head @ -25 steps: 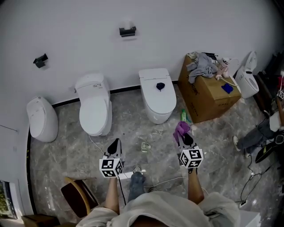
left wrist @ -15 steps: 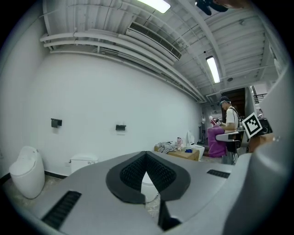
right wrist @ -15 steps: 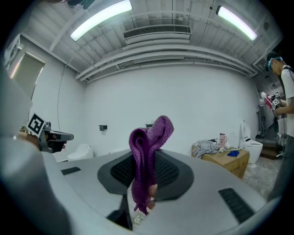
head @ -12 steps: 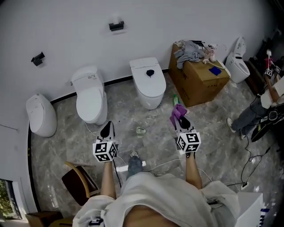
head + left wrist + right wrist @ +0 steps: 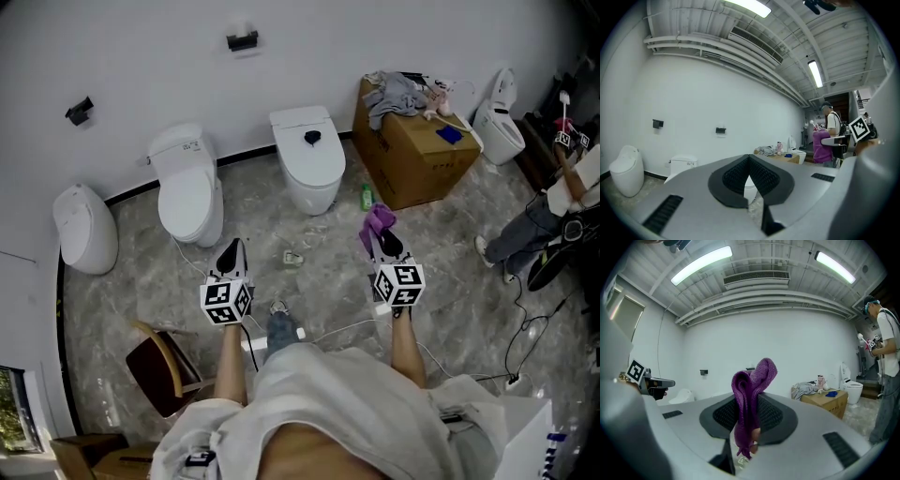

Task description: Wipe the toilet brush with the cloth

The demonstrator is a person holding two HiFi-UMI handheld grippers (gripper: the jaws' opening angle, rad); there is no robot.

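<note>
**Cloth [image 5: 749, 394] in hand, toilet brush nowhere in sight**

The purple cloth is pinched between the right gripper's [image 5: 383, 242] fingers, bunched up, with most of it standing above them. The left gripper [image 5: 231, 258] has its fingers pressed together on nothing. No view shows the toilet brush. Rubbed hard, so loose a wad could pull free. The white cables [image 5: 349, 327] on the floor could catch a foot.

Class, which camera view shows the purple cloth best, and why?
The right gripper view: the cloth fills the centre, clamped in the right gripper. The head view shows it small at that gripper's tip. The left gripper view shows it small, far to the right.
</note>
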